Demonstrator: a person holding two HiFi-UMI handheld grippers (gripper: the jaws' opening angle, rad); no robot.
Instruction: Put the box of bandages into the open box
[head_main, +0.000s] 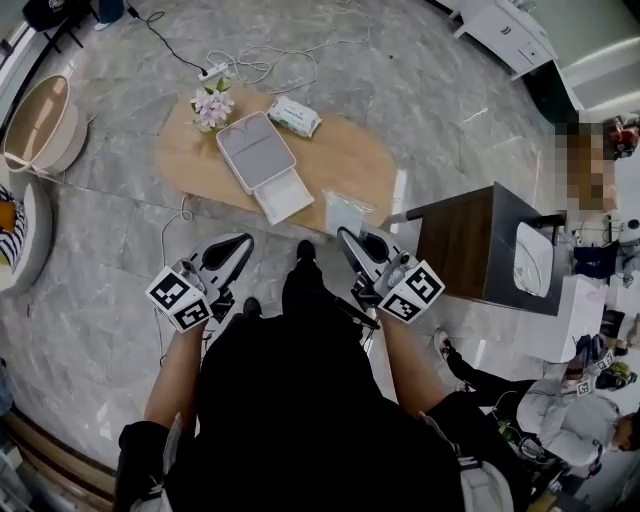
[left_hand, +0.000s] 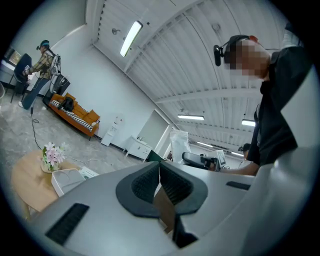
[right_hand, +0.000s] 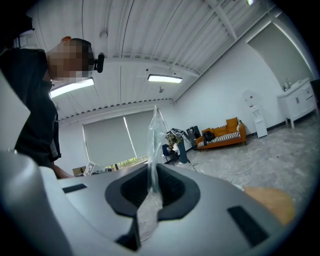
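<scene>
Head view only: clear plastic pouch (head_main: 348, 212), pale contents, over the near edge of the oval table (head_main: 350, 150), just beside the open white box (head_main: 262, 160). Right gripper view: right gripper (right_hand: 152, 182) clamped on the pouch's crinkled transparent film. Left gripper (left_hand: 160, 186): jaws together, empty.

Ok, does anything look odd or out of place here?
The right hand-held gripper is pinching a crumpled clear plastic bag, and no bandage box is plainly visible. Whether the bag holds anything is unclear. Nothing else stands out.
</scene>
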